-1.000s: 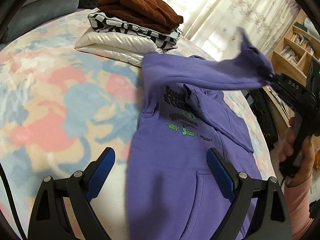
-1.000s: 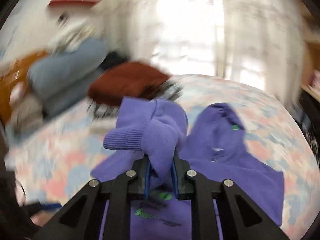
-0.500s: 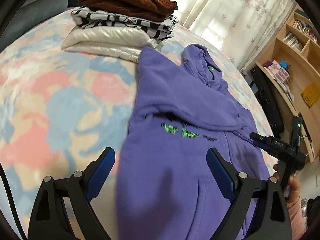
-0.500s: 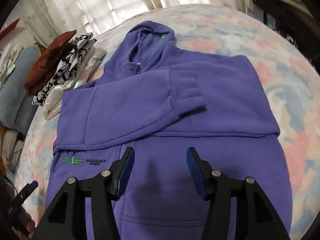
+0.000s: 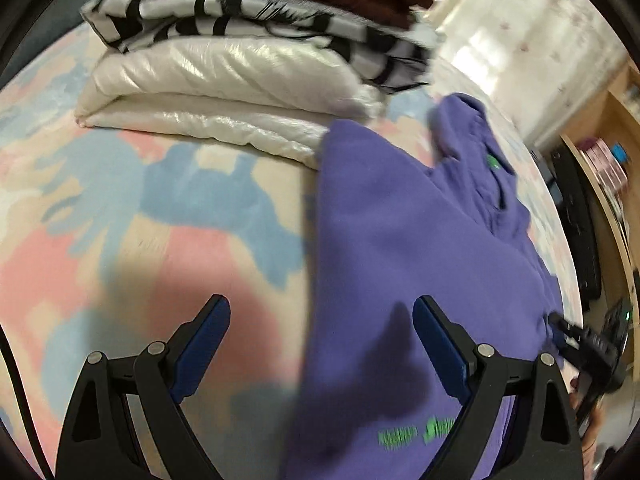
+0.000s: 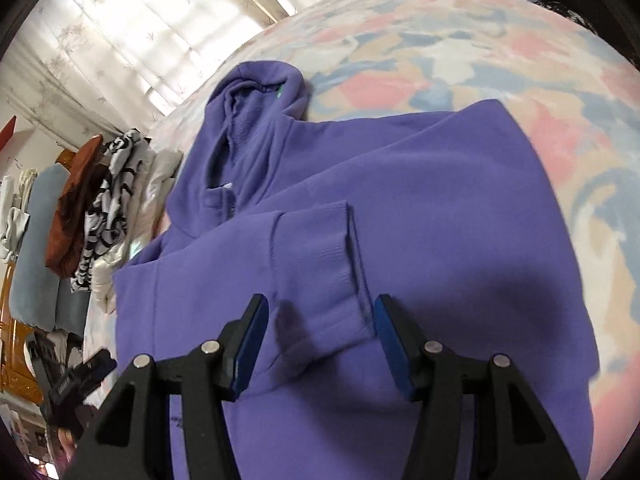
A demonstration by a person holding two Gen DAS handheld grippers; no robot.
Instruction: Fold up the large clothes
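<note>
A purple hoodie [image 6: 420, 208] lies face up on the bed, hood [image 6: 256, 92] pointing away. One sleeve is folded across the chest, and its ribbed cuff [image 6: 320, 264] rests just ahead of my right gripper [image 6: 322, 304]. That gripper is open; its blue pads stand either side of the cuff's end without pressing it. My left gripper [image 5: 322, 308] is wide open and holds nothing. It hovers over the hoodie's [image 5: 400, 240] side edge near the shoulder, one finger above the bedspread, the other above the purple cloth. The right gripper [image 5: 588, 340] shows at the far right.
A pile of folded clothes [image 5: 224, 80] sits close behind the hoodie: white puffy jacket, black-and-white garment, brown one on top. The pastel patterned bedspread [image 5: 120, 220] spreads around. A wooden bookshelf [image 5: 608, 160] stands beside the bed; curtains [image 6: 120, 20] hang behind.
The right gripper let go of the sleeve, which now lies folded across the chest, and sank close to the cuff. The left gripper moved forward along the hoodie's edge toward the folded pile.
</note>
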